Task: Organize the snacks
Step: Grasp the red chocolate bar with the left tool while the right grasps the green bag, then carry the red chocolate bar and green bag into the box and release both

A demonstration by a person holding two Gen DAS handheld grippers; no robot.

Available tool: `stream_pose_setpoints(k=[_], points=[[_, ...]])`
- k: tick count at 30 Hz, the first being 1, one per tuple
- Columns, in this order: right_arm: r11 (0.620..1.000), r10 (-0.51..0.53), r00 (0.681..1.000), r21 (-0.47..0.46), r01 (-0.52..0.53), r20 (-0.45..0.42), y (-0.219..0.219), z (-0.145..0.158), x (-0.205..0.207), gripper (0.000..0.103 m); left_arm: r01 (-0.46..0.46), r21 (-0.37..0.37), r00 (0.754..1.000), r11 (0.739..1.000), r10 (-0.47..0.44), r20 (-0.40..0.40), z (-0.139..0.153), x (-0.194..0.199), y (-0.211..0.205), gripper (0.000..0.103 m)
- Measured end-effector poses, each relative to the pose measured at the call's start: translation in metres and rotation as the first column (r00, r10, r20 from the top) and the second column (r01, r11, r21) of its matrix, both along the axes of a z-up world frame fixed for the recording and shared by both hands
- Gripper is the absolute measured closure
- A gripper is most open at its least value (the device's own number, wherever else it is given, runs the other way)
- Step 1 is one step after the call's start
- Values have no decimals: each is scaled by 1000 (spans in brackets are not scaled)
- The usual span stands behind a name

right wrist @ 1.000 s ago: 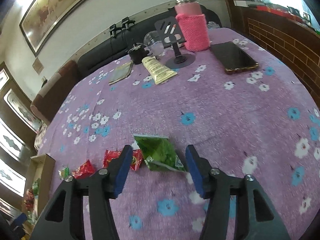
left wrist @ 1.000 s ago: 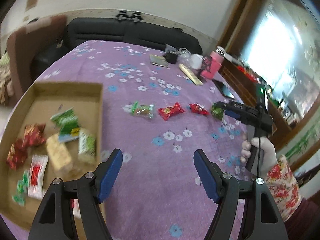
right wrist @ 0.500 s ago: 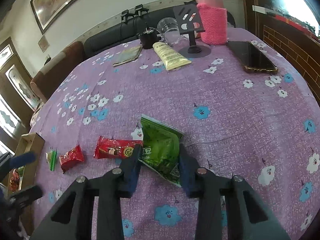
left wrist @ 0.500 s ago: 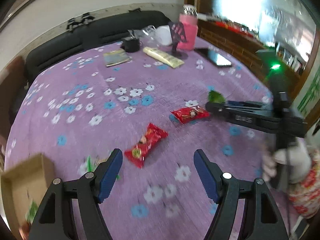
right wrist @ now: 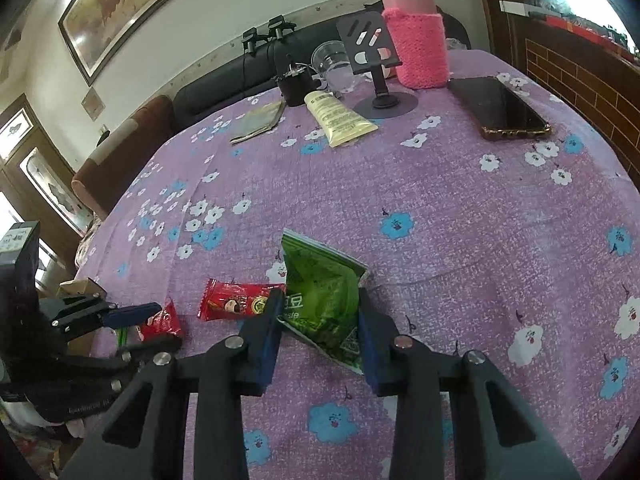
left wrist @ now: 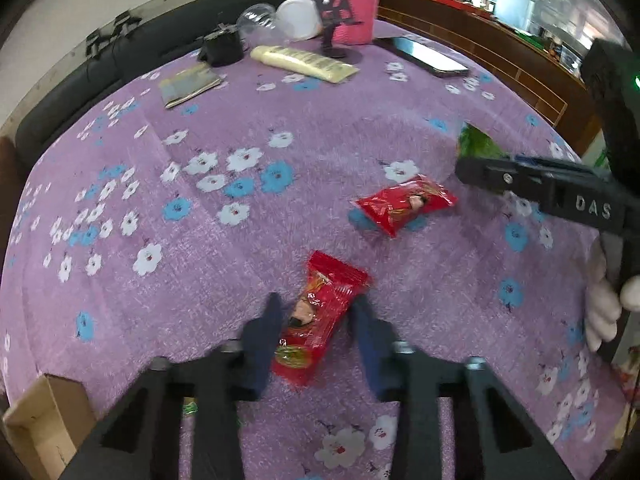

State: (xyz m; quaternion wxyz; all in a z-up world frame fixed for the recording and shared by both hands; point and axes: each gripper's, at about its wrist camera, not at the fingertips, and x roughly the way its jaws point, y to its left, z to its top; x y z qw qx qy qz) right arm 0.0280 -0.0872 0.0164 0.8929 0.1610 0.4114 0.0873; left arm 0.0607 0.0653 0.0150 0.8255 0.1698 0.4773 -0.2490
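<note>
On the purple flowered tablecloth, my left gripper (left wrist: 316,316) points steeply down with a red snack packet (left wrist: 326,292) between its blue pads. Its jaws are closing and both pads touch the packet's sides. A second, longer red packet (left wrist: 404,204) lies a little beyond it. My right gripper (right wrist: 320,300) is shut on a green snack packet (right wrist: 320,276), whose far end crumples upward. In the right wrist view, the left gripper (right wrist: 168,324) holds its red packet (right wrist: 162,322) at the left, beside the long red packet (right wrist: 236,304). A cardboard box (left wrist: 40,412) shows only a corner.
At the far side stand a pink-sleeved bottle (right wrist: 416,48), a phone stand (right wrist: 376,52), a clear cup (right wrist: 334,64), a cream tube (right wrist: 340,118), a booklet (right wrist: 260,122) and a dark phone (right wrist: 504,108). A gloved hand (left wrist: 604,308) grips the right tool. A black sofa lies behind.
My left gripper swung away from the box, came down over the red packet and narrowed its jaws around it. My right gripper closed on the green packet and has stayed put.
</note>
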Motion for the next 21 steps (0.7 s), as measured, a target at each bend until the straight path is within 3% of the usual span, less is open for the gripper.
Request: stream_pose_setpoints(k=[6,10,16,21], points=[[1000,1,1000,18,-1,15,-1,2,-2,70,-61,-74,998,995,61,-9,2,-8,11,84],[999,4,999,36,-5,40,-1,7,-6,70,-99,-148,995,984,100,-2,18,-24,24,84],[999,11,999,44,-14,52,2,9,-9,70,-165,-283,984,945,179,23,56,-56,60,84],[1000,11,998,22,-12,61,8,10,-14,70,-248,-335,954,909,289,79,91,-86,115,84]])
